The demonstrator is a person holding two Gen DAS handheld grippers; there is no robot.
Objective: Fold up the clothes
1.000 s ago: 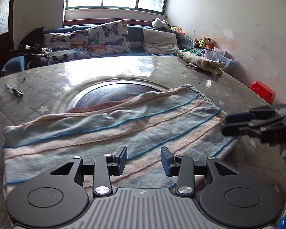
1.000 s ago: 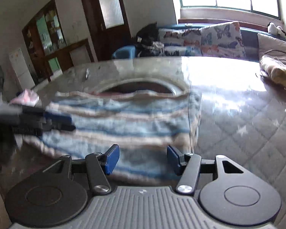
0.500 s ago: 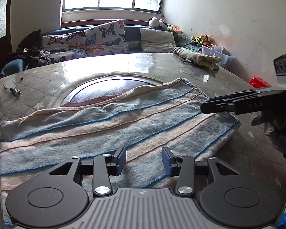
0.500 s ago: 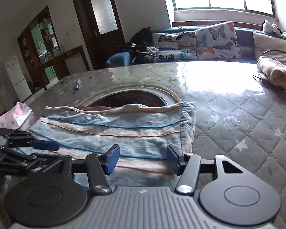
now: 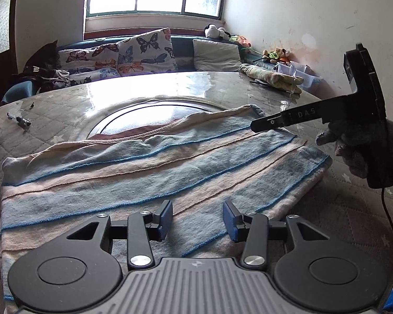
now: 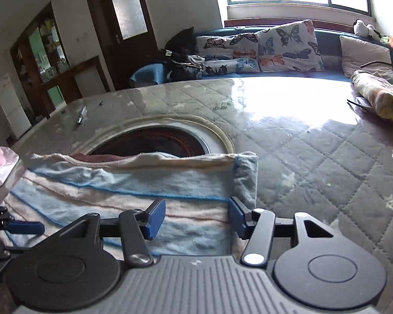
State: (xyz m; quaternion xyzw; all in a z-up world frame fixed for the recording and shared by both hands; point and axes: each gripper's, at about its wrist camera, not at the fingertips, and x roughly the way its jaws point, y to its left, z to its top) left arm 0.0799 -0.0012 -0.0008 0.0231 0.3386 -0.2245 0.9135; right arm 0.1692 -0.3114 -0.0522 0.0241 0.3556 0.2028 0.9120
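Left gripper (image 5: 197, 219) hovers unclenched over the near hem of the striped blue-and-cream knitted garment (image 5: 154, 172), grasping nothing. Right gripper (image 6: 196, 221) likewise gapes empty at the garment's right edge, lower centre of frame. Garment lies flat on the quilted table (image 6: 327, 157), likely staged for a fold.

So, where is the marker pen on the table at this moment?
In the left wrist view the marker pen lies far left on the quilted table, beyond the striped towel, left of the round inset.

Black grippers (image 5: 197, 221), blue-padded fingers (image 5: 166, 218), grey knit glove (image 5: 353, 144)
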